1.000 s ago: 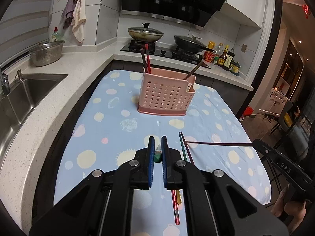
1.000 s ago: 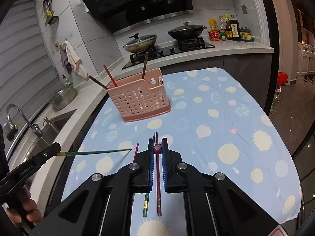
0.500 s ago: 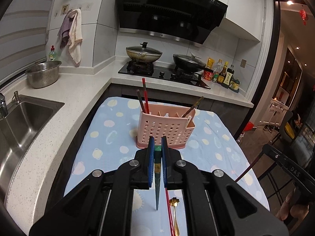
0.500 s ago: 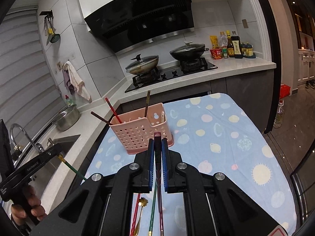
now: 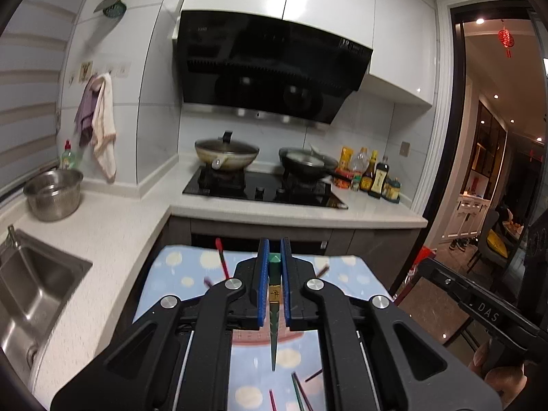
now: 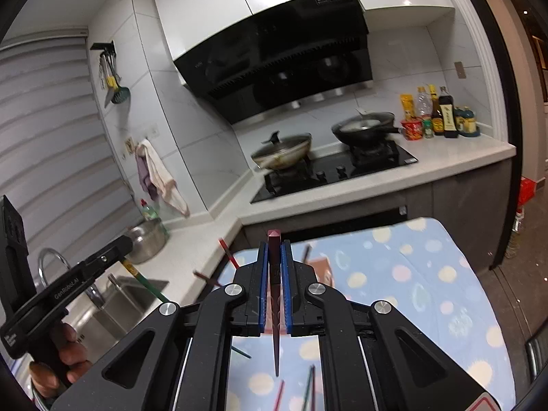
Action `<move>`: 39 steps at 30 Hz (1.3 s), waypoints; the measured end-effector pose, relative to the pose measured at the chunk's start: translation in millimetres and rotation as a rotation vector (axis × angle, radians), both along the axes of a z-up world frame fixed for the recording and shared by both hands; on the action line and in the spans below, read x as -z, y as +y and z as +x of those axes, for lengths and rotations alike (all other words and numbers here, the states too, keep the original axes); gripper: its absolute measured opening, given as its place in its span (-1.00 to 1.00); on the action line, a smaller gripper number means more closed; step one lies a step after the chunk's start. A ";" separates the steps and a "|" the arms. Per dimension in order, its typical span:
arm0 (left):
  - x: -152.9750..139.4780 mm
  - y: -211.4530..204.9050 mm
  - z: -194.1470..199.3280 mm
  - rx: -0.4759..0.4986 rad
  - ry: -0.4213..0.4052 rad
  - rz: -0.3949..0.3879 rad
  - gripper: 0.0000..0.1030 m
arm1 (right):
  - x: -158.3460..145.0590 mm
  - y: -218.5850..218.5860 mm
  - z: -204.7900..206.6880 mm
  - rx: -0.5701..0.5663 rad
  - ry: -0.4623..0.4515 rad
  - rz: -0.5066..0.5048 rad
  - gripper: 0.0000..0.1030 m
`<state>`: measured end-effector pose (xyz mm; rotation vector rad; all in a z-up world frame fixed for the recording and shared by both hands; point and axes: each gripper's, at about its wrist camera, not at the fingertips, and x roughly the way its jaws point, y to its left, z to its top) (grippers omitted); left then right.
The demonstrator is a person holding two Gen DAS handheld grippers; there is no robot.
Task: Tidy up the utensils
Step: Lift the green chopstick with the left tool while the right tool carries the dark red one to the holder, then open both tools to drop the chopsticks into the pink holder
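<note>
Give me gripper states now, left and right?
Left gripper: closed on a green chopstick, tip pointing down.
Right gripper: closed on a dark red chopstick, tip pointing down.

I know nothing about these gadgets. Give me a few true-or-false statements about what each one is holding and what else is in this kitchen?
1. The left gripper is clamped on a green chopstick. True.
2. The right gripper is empty. False: it holds a dark red chopstick.
3. More chopsticks lie on the spotted tablecloth. True.
4. Both pans on the stove are uncovered. False: the left pan has a lid.
</note>
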<state>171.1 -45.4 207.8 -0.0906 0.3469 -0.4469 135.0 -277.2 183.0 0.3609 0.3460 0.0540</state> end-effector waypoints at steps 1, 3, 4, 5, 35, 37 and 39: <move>-7.2 -2.4 5.8 -0.001 -0.016 -0.007 -0.87 | -6.8 0.5 8.5 -0.002 -0.013 -0.005 -0.86; -19.9 -7.8 18.1 -0.001 -0.040 -0.016 -0.87 | -16.9 1.9 23.1 0.001 -0.033 -0.018 -0.86; -25.0 -10.1 23.5 -0.001 -0.052 -0.019 -0.87 | -21.8 2.8 31.0 0.001 -0.041 -0.024 -0.86; -30.1 -12.9 29.6 -0.002 -0.069 -0.020 -0.87 | -25.9 3.2 37.4 0.001 -0.048 -0.028 -0.86; 46.7 -41.7 149.3 -0.028 0.068 0.005 -0.83 | 45.9 1.7 159.9 0.029 0.117 -0.070 -0.74; 47.9 -38.4 145.7 -0.030 0.071 0.010 -0.49 | 44.7 0.2 155.3 0.033 0.113 -0.068 -0.68; 47.8 -35.2 138.3 -0.048 0.056 0.021 -0.26 | 41.3 0.0 146.2 0.037 0.105 -0.071 -0.56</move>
